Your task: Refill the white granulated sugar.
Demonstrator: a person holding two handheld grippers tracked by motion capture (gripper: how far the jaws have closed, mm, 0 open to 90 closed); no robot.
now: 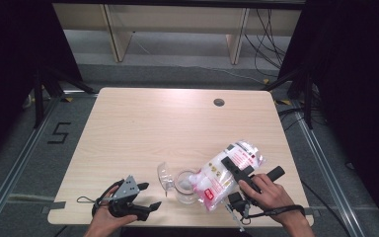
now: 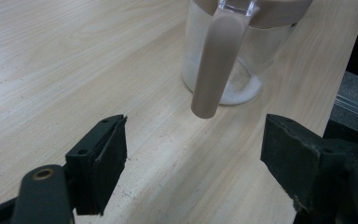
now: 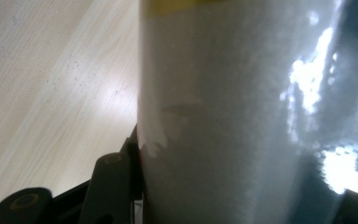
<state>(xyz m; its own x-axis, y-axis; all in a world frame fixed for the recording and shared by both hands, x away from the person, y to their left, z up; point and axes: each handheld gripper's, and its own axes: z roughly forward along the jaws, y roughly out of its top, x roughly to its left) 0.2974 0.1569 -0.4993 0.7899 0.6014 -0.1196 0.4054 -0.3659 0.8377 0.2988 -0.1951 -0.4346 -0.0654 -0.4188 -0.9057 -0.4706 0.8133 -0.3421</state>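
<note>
Near front edge of pale wooden worktop [image 1: 177,118], clear plastic bag of white powder [image 1: 227,173] is gripped by right tongs [image 1: 234,170], tilted over clear glass jar [image 1: 185,186], likely for pouring. Left tongs [image 1: 145,195] held released beside jar's handle [image 2: 214,65].

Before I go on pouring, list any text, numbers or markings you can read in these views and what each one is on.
"5": black figure marked on the grey floor left of the table, seen in the high view.
Bag held in the right claw: red label with white print, too small and blurred to read.
Clear jar: no print legible; the left gripper view shows it plain.
</note>
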